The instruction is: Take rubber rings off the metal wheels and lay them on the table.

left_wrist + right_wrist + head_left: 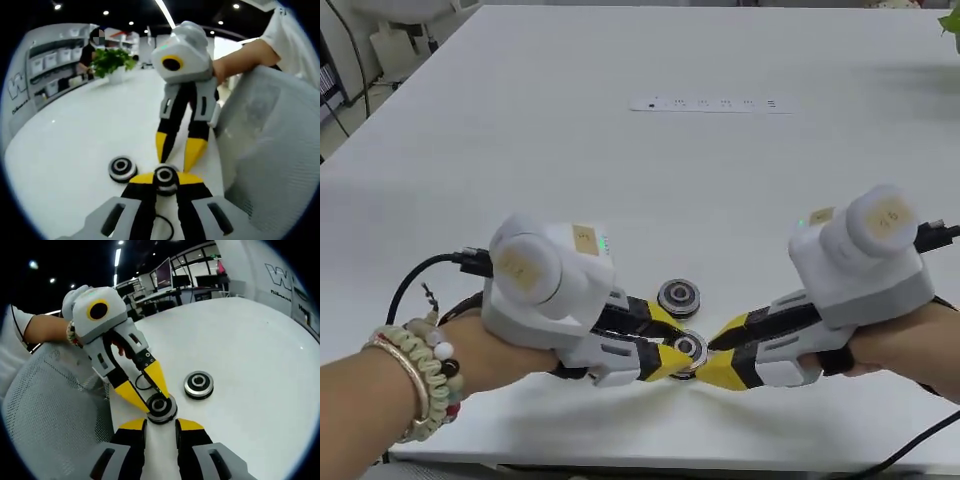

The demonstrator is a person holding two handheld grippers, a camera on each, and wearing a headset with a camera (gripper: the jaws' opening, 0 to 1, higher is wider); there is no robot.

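Wheel (688,347) flat, hub upward, pinched by left tongs (165,178); right tongs (161,426) spread beside it. 2nd wheel (678,296) nearby on white bench (620,180), office (175,280) beyond.

Left gripper (165,178) held low, jaws pinched on a small wheel (686,348), right gripper (161,426) facing it tip to tip, jaws parted, tips perhaps touching the wheel's rim, both forearms angled inward
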